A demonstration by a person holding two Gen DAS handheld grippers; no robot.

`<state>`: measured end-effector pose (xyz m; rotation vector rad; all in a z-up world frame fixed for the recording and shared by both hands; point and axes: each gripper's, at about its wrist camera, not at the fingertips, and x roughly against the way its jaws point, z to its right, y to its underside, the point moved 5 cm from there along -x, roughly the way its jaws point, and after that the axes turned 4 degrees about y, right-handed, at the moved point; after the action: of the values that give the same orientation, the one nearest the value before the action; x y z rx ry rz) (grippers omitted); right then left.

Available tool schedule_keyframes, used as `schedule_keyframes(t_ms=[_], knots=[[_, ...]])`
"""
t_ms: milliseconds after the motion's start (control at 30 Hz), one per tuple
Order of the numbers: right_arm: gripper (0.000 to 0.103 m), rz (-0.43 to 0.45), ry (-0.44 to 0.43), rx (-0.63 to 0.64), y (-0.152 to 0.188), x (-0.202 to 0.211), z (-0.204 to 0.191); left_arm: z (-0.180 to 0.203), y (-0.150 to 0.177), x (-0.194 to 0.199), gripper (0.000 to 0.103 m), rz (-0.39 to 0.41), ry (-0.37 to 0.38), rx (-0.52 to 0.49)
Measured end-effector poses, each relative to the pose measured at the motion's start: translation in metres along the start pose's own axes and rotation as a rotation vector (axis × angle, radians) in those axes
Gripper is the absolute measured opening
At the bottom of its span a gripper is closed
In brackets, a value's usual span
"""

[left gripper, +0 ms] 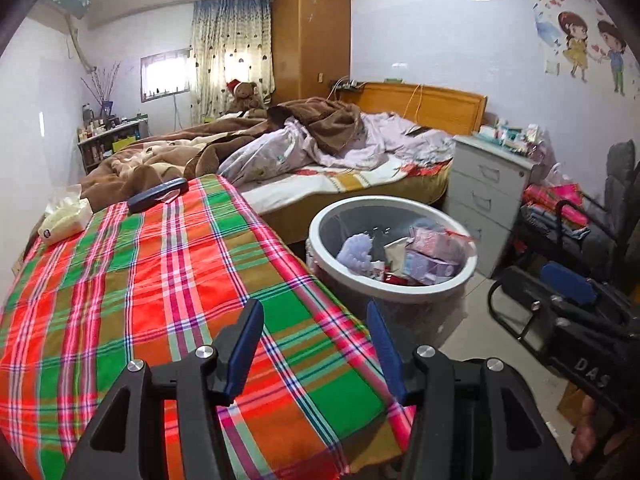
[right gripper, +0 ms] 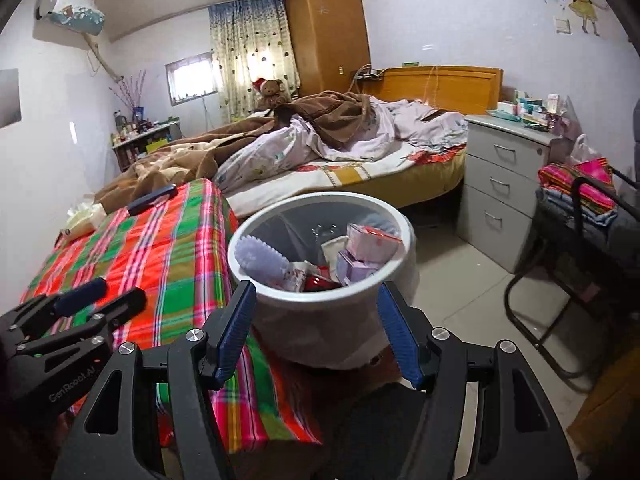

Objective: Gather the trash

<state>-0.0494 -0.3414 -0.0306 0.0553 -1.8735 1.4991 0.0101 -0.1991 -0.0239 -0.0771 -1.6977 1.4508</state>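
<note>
A round white trash bin (right gripper: 320, 200) with a clear liner stands on the floor beside the plaid-covered table (left gripper: 140, 280). It holds pink and lilac boxes (right gripper: 370, 242), a lilac scalloped piece (right gripper: 260, 258) and red wrappers. My right gripper (right gripper: 316, 288) is open just in front of the bin's near rim, its pads touching nothing. My left gripper (left gripper: 314, 306) is open and empty above the table's right edge, with the bin (left gripper: 320, 220) ahead to its right. On the table's far end lie a tissue pack (left gripper: 64, 216) and a dark blue case (left gripper: 158, 196).
An unmade bed (left gripper: 340, 176) with brown and lilac bedding fills the back. A grey drawer unit (right gripper: 500, 184) stands right of it. A black metal rack (right gripper: 580, 240) with folded cloth is at the right. Tiled floor (right gripper: 460, 280) lies between bin, drawers and rack.
</note>
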Motion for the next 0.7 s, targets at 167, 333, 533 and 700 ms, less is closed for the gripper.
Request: schedule_keyframes(t_ms=[167, 333, 533, 700], knots=[[0.064, -0.003, 0.013, -0.006, 0.007, 0.007, -0.002, 0.001, 0.007, 0.013, 0.054, 0.018, -0.054, -0.005], [0.064, -0.003, 0.009, -0.006, 0.014, 0.009, -0.005, 0.009, 0.014, 0.022, 0.054, 0.023, -0.071, -0.029], [0.064, 0.005, 0.009, -0.016, 0.017, 0.012, -0.005, 0.012, 0.015, 0.024, 0.054, 0.023, -0.084, -0.038], [0.064, 0.014, 0.006, -0.008, 0.018, 0.015, -0.009, 0.011, 0.016, 0.025, 0.054, 0.024, -0.084, -0.034]])
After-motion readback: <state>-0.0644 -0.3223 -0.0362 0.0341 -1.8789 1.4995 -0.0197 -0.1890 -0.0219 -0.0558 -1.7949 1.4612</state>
